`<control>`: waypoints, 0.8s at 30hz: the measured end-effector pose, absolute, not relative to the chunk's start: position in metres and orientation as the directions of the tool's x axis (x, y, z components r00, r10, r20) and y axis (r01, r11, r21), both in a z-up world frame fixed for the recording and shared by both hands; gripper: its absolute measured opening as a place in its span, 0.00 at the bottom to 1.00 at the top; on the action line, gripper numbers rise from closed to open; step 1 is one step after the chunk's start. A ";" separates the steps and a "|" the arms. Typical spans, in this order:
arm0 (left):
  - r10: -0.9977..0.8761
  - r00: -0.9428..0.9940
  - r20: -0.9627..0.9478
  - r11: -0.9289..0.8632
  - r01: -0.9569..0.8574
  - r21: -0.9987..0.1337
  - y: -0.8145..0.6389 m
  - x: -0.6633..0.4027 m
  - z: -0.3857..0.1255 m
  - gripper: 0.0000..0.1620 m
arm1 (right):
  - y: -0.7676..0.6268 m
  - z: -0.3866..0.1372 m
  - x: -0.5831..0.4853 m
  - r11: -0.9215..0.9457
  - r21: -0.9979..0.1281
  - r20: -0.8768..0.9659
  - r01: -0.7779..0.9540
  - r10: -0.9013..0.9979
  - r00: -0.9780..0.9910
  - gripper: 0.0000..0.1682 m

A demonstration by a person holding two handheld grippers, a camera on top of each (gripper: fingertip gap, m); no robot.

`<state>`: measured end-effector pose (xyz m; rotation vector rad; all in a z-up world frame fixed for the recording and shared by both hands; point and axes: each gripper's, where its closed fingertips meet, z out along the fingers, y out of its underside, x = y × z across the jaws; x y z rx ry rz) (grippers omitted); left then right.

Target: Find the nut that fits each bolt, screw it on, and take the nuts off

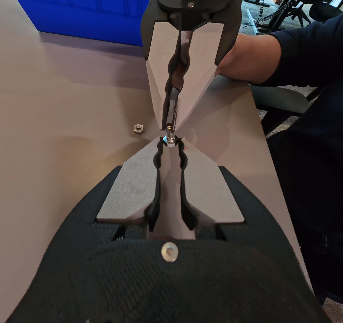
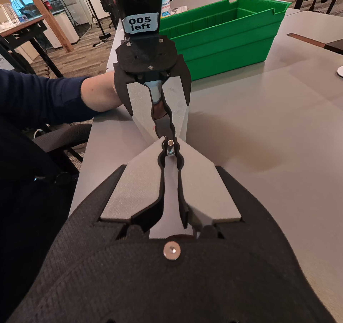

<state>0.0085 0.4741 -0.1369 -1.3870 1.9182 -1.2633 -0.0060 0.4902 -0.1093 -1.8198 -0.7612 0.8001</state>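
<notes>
My left gripper [image 1: 169,140] is shut on a silver hex nut [image 1: 169,143] that sits on the thread of a bolt [image 1: 169,133], above the grey table [image 1: 74,110]. My right gripper [image 1: 169,127] comes in from the far side, tip to tip, and is shut on the bolt's other end. In the right wrist view the right gripper [image 2: 170,148] pinches the bolt [image 2: 170,150], and the left gripper [image 2: 168,138] meets it from beyond. A second, loose hex nut [image 1: 139,128] lies on the table just left of the fingertips.
A blue bin [image 1: 83,8] stands at the back left in the left wrist view. A green bin [image 2: 222,41] stands on the table behind the left gripper. A person's hands and dark sleeves [image 1: 278,54] hold the grippers. The table edge [image 1: 269,147] and a chair are close by. Only a small space, under 4 cm, lies between the two pairs of fingers.
</notes>
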 end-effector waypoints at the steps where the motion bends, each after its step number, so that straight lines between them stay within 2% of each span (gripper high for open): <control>1: -0.913 -0.384 0.139 0.077 -0.496 -0.865 0.475 0.008 -0.137 0.09 | 0.491 -0.110 -0.006 -0.335 -0.930 -0.188 0.150 0.784 0.591 0.02; 9: -0.918 -0.364 0.155 0.049 -0.495 -0.868 0.478 0.010 -0.134 0.08 | 0.493 -0.109 -0.003 -0.342 -0.930 -0.195 0.137 0.772 0.605 0.05; 16: -0.918 -0.367 0.148 0.066 -0.510 -0.858 0.476 0.009 -0.138 0.08 | 0.492 -0.113 -0.006 -0.360 -0.923 -0.214 0.138 0.776 0.593 0.03; 24: -0.907 -0.366 0.209 -0.019 -0.461 -0.887 0.482 0.008 -0.125 0.09 | 0.494 -0.110 -0.001 -0.379 -0.921 -0.255 0.092 0.762 0.595 0.03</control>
